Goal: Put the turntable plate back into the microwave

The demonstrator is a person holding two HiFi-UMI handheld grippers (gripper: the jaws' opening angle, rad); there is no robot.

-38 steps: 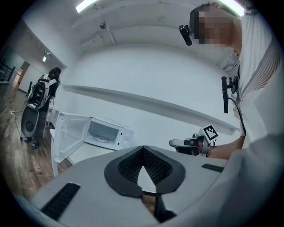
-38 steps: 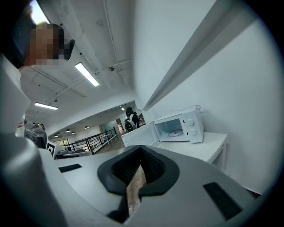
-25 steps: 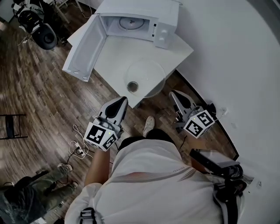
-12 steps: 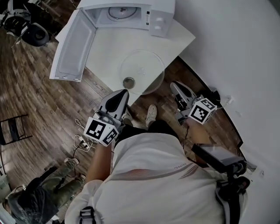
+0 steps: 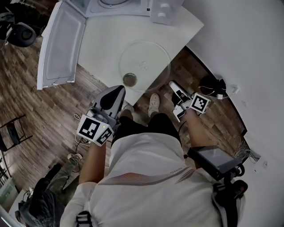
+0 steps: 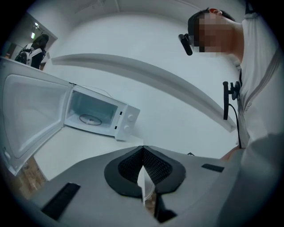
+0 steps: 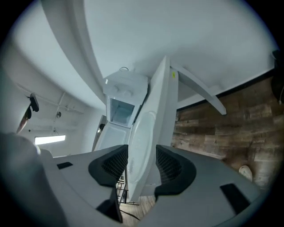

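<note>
Right gripper view: my right gripper (image 7: 142, 165) jaws just opened wide, empty, ready for the turntable plate (image 5: 144, 60) rim ahead; left gripper (image 5: 117, 90) closed.

Left tongs (image 5: 116, 91) are closed; right tongs (image 5: 173, 85), rolled sideways, have just opened wide, gripping nothing.

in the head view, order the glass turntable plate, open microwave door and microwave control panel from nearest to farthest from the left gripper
From the left gripper:
1. glass turntable plate, just ahead of its jaws.
2. open microwave door, off to the left.
3. microwave control panel, at the top edge, beyond the plate.
</note>
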